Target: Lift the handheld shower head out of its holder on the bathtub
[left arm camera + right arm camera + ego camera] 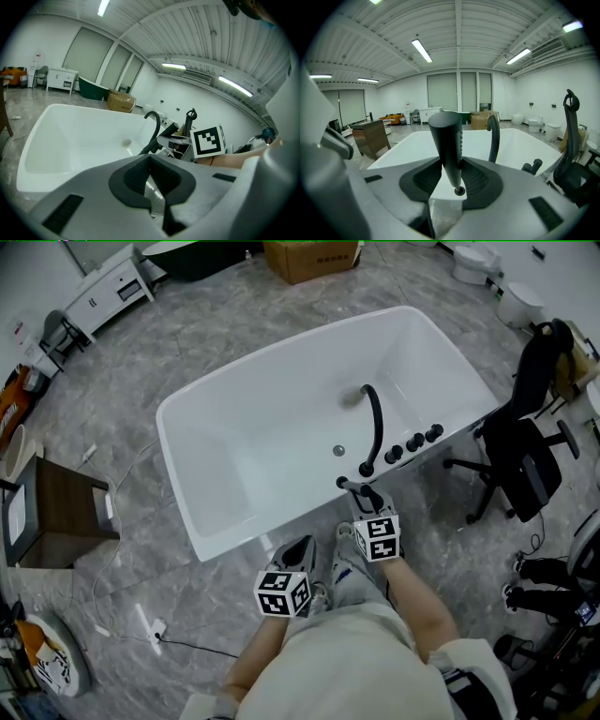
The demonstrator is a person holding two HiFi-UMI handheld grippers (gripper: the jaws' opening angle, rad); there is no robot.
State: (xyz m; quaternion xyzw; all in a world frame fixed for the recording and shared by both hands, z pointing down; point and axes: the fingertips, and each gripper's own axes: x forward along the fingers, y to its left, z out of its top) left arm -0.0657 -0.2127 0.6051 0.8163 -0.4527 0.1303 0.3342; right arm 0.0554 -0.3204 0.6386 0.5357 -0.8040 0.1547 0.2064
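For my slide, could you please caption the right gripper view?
Right claw clamps black handheld shower head, white bathtub behind.

Black shower head point(447, 140) stands upright in the right gripper point(452, 182) over the white bathtub rim point(281, 365).

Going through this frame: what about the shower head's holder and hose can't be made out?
Holder: head view, covered by the right gripper; right gripper view, blocked by the gripper's own body.
Hose: none visible anywhere; below the shower head, the jaws block the view.
Left gripper: head view, jaws too small, partly under its marker cube.
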